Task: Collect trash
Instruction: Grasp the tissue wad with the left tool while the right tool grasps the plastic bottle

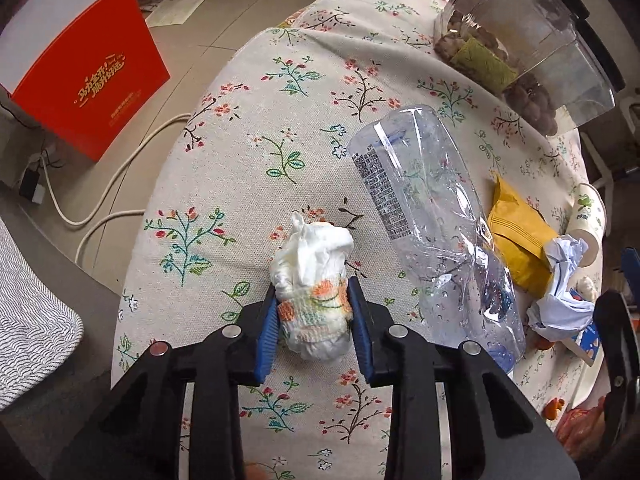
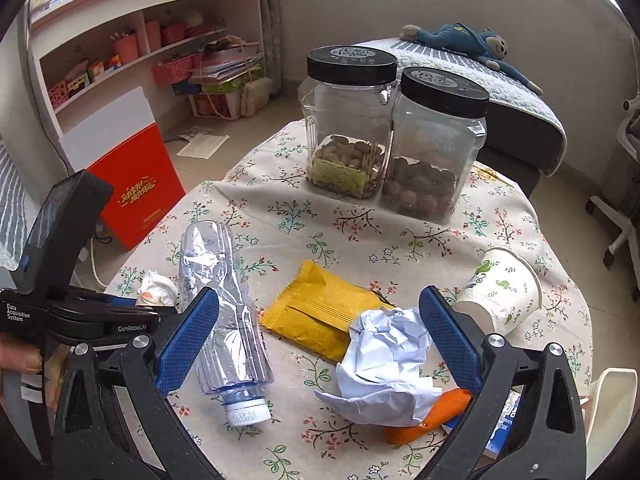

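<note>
Round table under a floral tablecloth [image 2: 360,232]; positions are given relative to the crushed plastic bottle [image 2: 224,312], which lies on its side with its white cap toward the right wrist camera. Left of the bottle: the left gripper [image 1: 312,312], clenched on a crumpled printed tissue [image 1: 312,296], blue pads pressed against both of the wad's sides; the wad sits at cloth level just beside the bottle, though whether it is touching the cloth cannot be told. Over the bottle's lower half: the right gripper [image 2: 320,336], spread wide and holding nothing, its left finger overlapping the bottle in view, its right finger near the paper cup. Right of the bottle: a yellow snack wrapper [image 2: 320,312], flat on the cloth; a crumpled white paper ball [image 2: 384,368], overlapping the wrapper's near edge; an orange scrap [image 2: 424,420], partly under the paper ball. Farther right: a tipped paper cup [image 2: 500,288], mouth facing right. Behind the bottle: two clear jars [image 2: 392,132] with black lids, touching, each partly filled with nuts.
</note>
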`<state>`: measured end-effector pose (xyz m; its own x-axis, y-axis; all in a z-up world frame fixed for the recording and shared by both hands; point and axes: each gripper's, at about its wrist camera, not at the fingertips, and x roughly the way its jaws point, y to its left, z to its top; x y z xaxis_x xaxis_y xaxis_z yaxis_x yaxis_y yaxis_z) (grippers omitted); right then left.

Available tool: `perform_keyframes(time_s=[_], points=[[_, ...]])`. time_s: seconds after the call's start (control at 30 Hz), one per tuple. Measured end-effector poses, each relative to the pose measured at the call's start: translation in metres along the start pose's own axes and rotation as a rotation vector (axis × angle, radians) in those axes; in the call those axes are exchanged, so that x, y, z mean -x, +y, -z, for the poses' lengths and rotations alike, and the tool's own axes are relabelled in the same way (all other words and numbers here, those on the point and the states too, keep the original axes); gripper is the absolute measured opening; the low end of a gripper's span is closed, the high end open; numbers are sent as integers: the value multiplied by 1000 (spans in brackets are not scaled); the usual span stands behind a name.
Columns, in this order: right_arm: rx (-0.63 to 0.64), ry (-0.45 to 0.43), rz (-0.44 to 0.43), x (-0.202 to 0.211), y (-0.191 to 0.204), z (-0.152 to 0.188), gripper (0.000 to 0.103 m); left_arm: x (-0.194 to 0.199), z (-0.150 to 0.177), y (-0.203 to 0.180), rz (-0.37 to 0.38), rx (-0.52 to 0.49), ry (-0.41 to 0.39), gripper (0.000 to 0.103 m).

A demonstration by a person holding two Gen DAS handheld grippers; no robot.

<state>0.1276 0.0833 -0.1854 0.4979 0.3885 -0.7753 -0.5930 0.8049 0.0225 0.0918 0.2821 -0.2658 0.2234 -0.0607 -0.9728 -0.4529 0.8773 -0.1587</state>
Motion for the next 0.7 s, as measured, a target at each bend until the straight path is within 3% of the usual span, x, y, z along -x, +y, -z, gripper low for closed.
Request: perform_keyframes(time_s=[0.07, 0.17, 0.3, 0.4, 0.47, 0.5, 0.53, 0.7], points=[[36, 27, -42, -8, 10, 1, 96, 16, 0, 2, -28, 0, -49, 32], [117, 72, -101, -23, 30, 6, 96, 50, 1, -3, -137, -39, -171, 32], [184, 117, -162, -40, 52, 15, 96, 80, 0, -4, -125, -56, -252, 32], [205, 137, -144, -53, 59, 21, 96, 90, -2, -7, -117, -58, -279, 32], [199, 153, -162, -60, 59, 23, 87, 93, -5, -3, -101, -49, -284, 32], [186, 173, -165, -64, 56, 23, 67, 94, -6, -3, -95, -44, -287, 32], [170, 183, -178, -66, 54, 23, 59, 94, -7, -2, -92, -39, -290, 32], [125, 138, -200, -53, 46, 17, 58, 96, -6, -4, -82, -35, -302, 32]])
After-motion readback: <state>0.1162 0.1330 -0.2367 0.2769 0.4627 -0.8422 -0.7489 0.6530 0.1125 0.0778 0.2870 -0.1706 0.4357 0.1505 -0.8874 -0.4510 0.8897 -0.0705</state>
